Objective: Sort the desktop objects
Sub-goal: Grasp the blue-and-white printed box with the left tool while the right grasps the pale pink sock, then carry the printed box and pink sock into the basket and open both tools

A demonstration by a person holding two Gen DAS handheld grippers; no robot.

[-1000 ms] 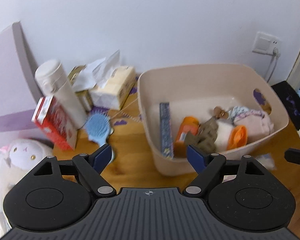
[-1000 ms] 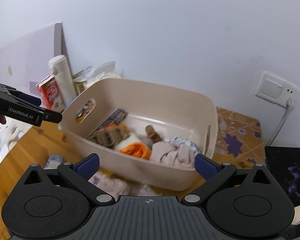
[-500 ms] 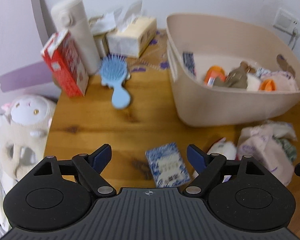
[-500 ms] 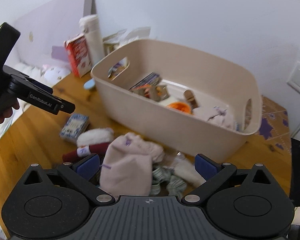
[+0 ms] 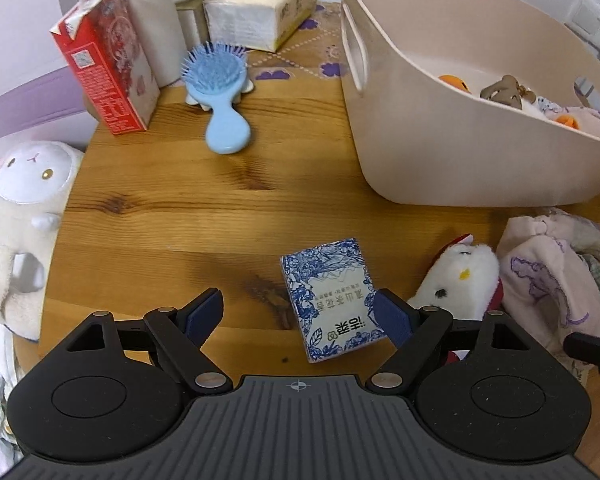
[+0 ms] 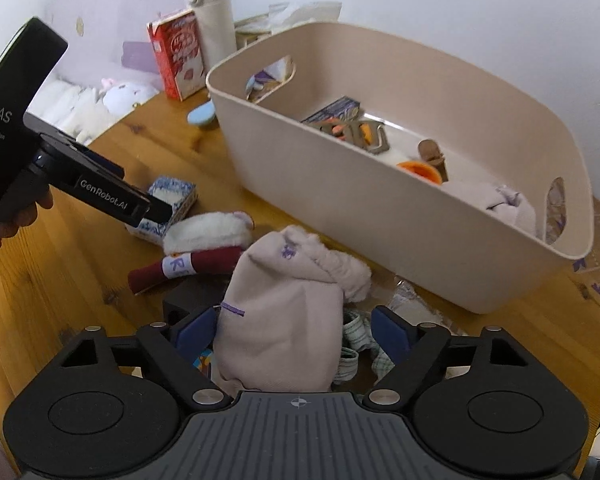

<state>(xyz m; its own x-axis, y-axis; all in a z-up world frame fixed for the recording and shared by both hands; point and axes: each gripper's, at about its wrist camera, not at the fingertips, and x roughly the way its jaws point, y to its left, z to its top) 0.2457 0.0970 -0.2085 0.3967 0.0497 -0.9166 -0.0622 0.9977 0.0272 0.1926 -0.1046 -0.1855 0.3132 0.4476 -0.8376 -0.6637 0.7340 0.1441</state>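
My left gripper [image 5: 298, 312] is open just above the wooden table [image 5: 204, 216]. A blue-and-white patterned box [image 5: 332, 300] lies flat between its fingers, close to the right pad, and neither pad presses on it. My right gripper [image 6: 294, 332] hangs low over a pink cloth bundle [image 6: 284, 320]. Its jaws are closing with the bundle between them, but the pads do not press it. A white plush toy with a dark red part [image 6: 208, 232] lies between the box and the bundle. The beige bin [image 6: 340, 200] behind them holds several small items.
A blue hairbrush [image 5: 220, 92], a red carton [image 5: 108, 68], a white bottle [image 5: 160, 20] and a tissue pack [image 5: 260, 12] stand at the table's back left. A plush sheep [image 5: 24, 184] sits off the left edge. Checked cloth [image 6: 356, 344] lies beside the pink bundle.
Both grippers have sunk and tipped down from the bin toward the table. The box now lies between the left fingers, the pink bundle between the right ones, whose jaws have narrowed.
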